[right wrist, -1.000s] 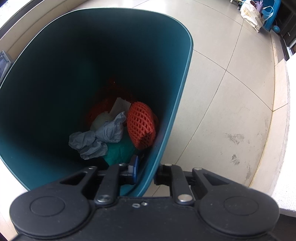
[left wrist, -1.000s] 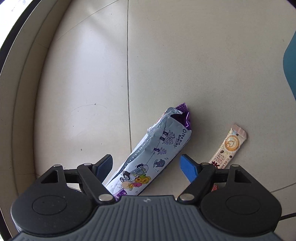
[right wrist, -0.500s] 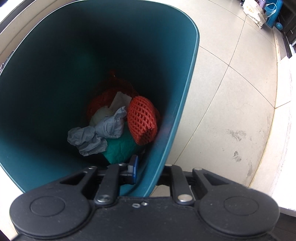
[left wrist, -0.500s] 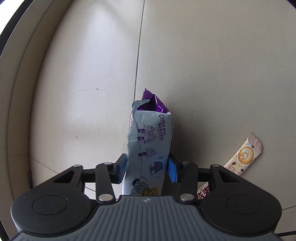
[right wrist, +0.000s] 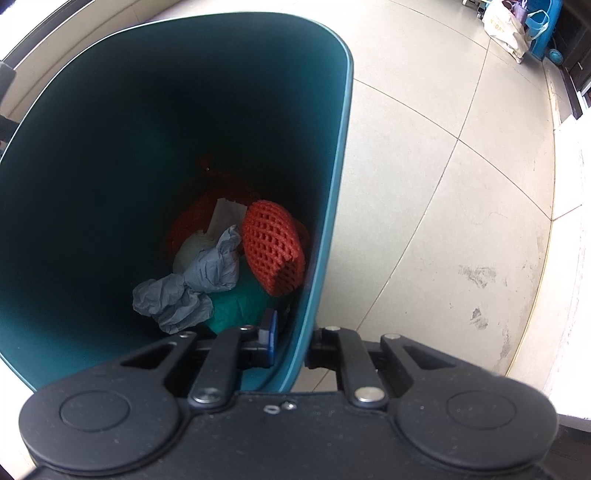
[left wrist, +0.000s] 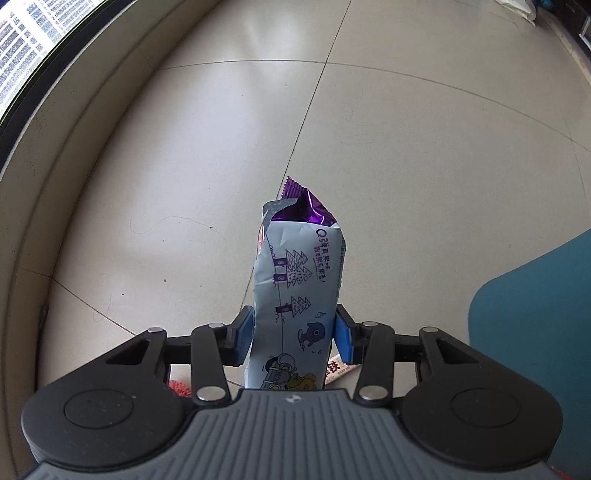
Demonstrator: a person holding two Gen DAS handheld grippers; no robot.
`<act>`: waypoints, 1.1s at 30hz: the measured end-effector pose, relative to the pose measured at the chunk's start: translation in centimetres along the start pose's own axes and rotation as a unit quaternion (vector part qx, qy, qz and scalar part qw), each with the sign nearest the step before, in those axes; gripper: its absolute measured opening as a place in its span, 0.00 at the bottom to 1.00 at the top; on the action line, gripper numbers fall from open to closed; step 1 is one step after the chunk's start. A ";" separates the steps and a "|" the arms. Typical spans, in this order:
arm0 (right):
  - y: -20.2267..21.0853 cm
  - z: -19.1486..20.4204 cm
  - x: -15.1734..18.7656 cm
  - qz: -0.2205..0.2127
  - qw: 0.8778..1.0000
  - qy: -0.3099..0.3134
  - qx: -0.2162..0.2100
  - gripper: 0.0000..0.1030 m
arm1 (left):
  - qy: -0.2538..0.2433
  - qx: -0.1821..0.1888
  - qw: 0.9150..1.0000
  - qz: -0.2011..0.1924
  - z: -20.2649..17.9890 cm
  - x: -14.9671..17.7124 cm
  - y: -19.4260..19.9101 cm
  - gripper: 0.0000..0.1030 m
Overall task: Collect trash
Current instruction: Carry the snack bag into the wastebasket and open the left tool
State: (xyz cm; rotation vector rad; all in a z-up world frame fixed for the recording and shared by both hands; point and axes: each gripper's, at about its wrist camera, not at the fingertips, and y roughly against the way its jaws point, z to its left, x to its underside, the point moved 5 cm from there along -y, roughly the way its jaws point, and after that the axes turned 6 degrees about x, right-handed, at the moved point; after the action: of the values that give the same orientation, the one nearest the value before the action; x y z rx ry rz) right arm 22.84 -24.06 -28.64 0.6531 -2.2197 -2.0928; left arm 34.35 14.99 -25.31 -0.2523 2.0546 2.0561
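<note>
- The left gripper [left wrist: 294, 334] is clamped on a pale blue snack wrapper [left wrist: 295, 291]; both blue pads [left wrist: 246, 332] press its sides and it stands up from between them, off the tiled floor [left wrist: 406, 155], its purple torn end uppermost
- Behind the wrapper, low on the floor, a slim coffee sachet [left wrist: 338, 368] pokes out by the right-hand pad; a scrap of red netting [left wrist: 180, 388] shows just under the left-hand linkage
- The teal wall of the bin [left wrist: 532, 314] fills the right edge of the left wrist view, near the held wrapper
- The right gripper [right wrist: 291, 341] is closed on the rim of the teal trash bin [right wrist: 334, 206]; one blue pad [right wrist: 271, 330] sits inside the wall, the other finger outside it
- Down in the bin lie an orange foam net [right wrist: 273, 249], a crumpled grey glove [right wrist: 195, 284], some white paper [right wrist: 223, 216] and green material [right wrist: 236, 308]
- Far off on the floor, a white bag [right wrist: 504, 24] stands beside something blue
</note>
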 end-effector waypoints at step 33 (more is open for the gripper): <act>2.8 -1.6 0.8 -0.027 0.999 -0.019 -0.015 0.08 | -0.119 0.134 0.984 0.015 -26.9 5.5 9.7 0.42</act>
State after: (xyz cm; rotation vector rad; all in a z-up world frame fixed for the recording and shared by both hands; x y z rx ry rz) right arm 21.82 -25.81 -26.00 0.6861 -2.2099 -2.1775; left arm 25.41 -11.62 -17.63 0.0669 2.1604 1.7007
